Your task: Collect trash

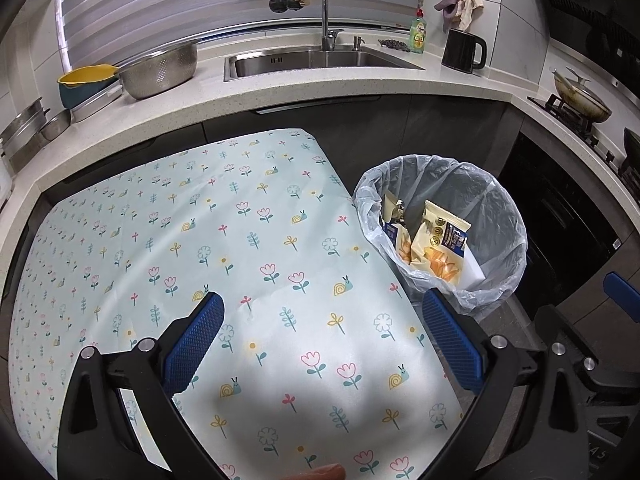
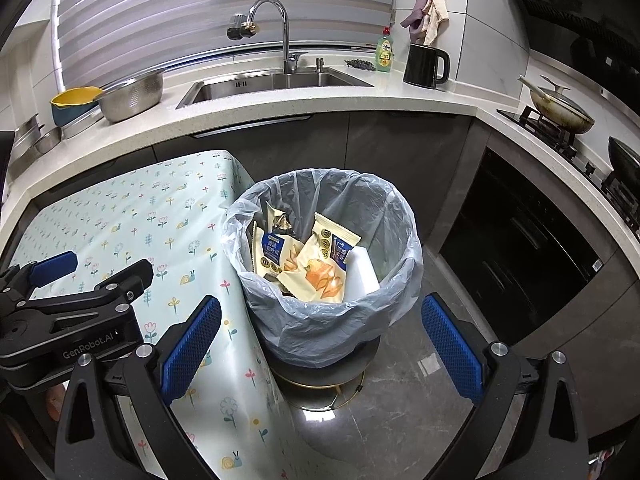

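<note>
A trash bin (image 1: 500,216) lined with a pale plastic bag stands on the floor beside a table; it also shows in the right wrist view (image 2: 400,240). Inside lie cream snack wrappers (image 1: 438,240) (image 2: 320,268) and a white paper piece (image 2: 362,270). My left gripper (image 1: 324,336) is open and empty above the table with a floral cloth (image 1: 240,240). My right gripper (image 2: 320,338) is open and empty, held just in front of the bin. The left gripper's body (image 2: 72,304) shows at the left of the right wrist view.
A kitchen counter (image 1: 300,88) runs behind with a sink (image 1: 320,60), a faucet (image 1: 320,4), a metal colander (image 1: 160,72), a black kettle (image 1: 464,50) and a green soap bottle (image 1: 418,32). A stove with a pan (image 1: 580,98) is at the right. Grey floor (image 2: 400,400) lies below the bin.
</note>
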